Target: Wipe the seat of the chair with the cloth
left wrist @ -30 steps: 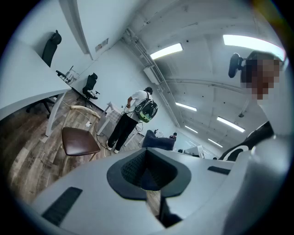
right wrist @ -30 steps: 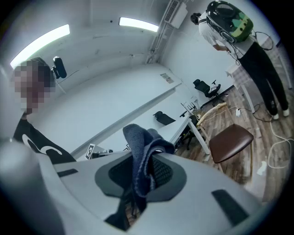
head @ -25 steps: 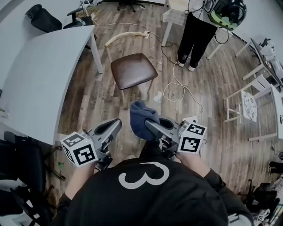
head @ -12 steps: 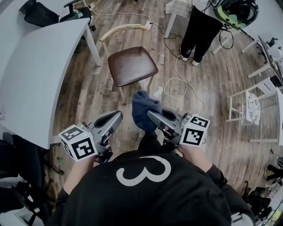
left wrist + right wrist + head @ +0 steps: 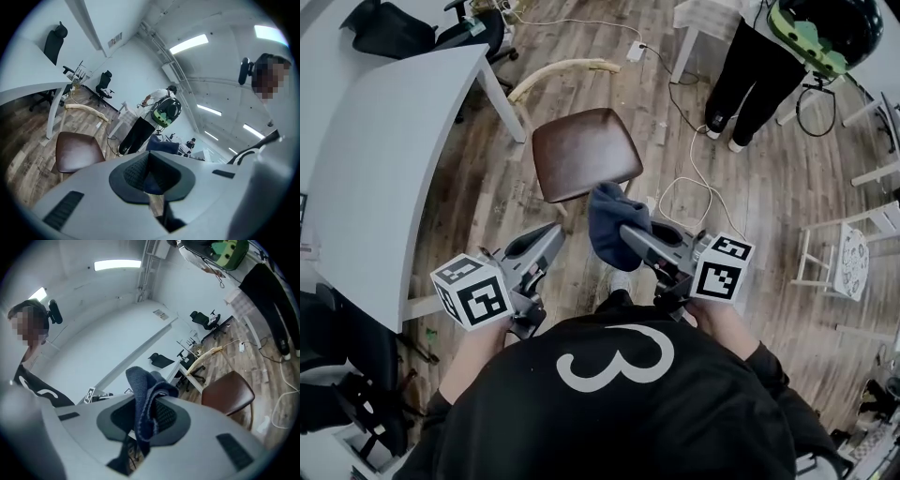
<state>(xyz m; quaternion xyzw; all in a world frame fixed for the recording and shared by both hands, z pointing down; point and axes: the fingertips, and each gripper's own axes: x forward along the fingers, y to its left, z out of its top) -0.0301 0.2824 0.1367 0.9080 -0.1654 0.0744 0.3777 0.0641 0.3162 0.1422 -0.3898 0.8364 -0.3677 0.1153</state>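
Ground is being closed on the chair: a second ago the cloth was being carried well short of the seat; now its upper edge is being seen against the seat's near rim. Actual contact cannot be told from above.

- Grey table (image 5: 384, 159), far left: not being involved.
- Left gripper (image 5: 546, 246): being held low beside the body, its jaws pressed together with nothing between them. The blue showing past its pads in the left gripper view is being read as the cloth beyond, not as a grasp.
- Brown seat (image 5: 584, 153): being kept ahead of both grippers, centre of the head view, bare, pale wooden backrest on its far side.
- Dark blue cloth (image 5: 611, 223): being pinched in the right gripper (image 5: 633, 236), clamped between the pads, bunched above the jaws with a tail hanging below.
- White cable (image 5: 694, 187): being left looped on the floor right of the chair, apart from the seat.
- Standing person (image 5: 759, 75): being seen upper right, well clear.

Judgement: the approach is being finished; wiping is not yet being started. Lowering the bunched cloth flat onto the seat is being judged the next need.
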